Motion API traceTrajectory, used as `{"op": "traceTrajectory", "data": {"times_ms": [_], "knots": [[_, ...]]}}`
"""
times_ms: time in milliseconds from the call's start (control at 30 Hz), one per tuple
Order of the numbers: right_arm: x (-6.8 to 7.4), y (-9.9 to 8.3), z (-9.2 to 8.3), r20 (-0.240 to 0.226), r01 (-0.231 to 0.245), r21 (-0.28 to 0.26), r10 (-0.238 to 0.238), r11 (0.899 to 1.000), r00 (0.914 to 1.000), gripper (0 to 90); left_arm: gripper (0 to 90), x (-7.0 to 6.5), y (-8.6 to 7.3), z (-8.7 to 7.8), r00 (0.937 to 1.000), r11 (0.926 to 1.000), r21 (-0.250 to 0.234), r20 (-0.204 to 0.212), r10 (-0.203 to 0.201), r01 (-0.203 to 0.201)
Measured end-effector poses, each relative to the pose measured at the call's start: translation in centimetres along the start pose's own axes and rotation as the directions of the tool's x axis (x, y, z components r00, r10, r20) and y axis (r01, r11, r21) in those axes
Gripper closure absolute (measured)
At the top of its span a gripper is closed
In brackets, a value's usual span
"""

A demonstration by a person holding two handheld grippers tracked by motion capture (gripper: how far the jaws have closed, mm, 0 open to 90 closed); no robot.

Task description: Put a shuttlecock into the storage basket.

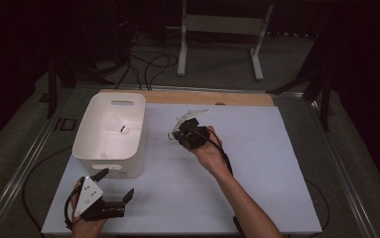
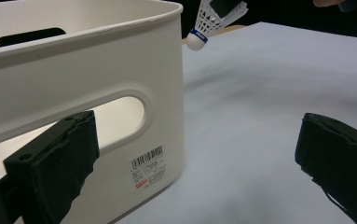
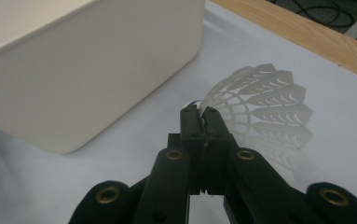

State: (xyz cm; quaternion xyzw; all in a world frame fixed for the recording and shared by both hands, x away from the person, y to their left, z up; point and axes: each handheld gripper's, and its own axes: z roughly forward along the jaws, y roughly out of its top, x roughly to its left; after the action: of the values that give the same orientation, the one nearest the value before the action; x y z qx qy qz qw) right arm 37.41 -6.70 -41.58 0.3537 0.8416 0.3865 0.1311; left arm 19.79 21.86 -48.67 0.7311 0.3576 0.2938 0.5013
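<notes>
A person's right claw pinches a white shuttlecock, its two black jaws pressed together on the edge of the plastic skirt near the cork. In the high view the shuttlecock sits near the centre of the white surface, raised clear of it, with the claw just off the right wall of a white bin. From the claw, the bin lies at about 9 o'clock and the wooden strip along the far edge of the surface lies at 12 o'clock.

In the right claw view the bin's corner stands at 10 o'clock from the jaw tips, and the fanned skirt spreads toward 2 o'clock, casting a shadow on the surface below.

The left claw rests low at 7 o'clock on the surface, its jaws spread wide with nothing between them, just beside the bin's near wall. In the left claw view one jaw sits close by the bin's handle slot, and the shuttlecock, with a blue band above its white cork, hangs at 1 o'clock past the bin's corner.

Inside the bin, a small dark-and-white item lies on the floor; what it is cannot be told.
</notes>
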Motion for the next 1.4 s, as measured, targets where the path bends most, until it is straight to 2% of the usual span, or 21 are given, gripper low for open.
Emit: {"op": "traceTrajectory", "data": {"times_ms": [1400], "knots": [[1.9, 2.0, -2.2, -0.015, 0.054, -0.060, -0.054, 0.997, 0.9984, 89.6, 0.3, 0.0, 0.0, 0.0, 1.0000, 1.0000, 0.002, -0.002, 0.001, -0.001]]}}
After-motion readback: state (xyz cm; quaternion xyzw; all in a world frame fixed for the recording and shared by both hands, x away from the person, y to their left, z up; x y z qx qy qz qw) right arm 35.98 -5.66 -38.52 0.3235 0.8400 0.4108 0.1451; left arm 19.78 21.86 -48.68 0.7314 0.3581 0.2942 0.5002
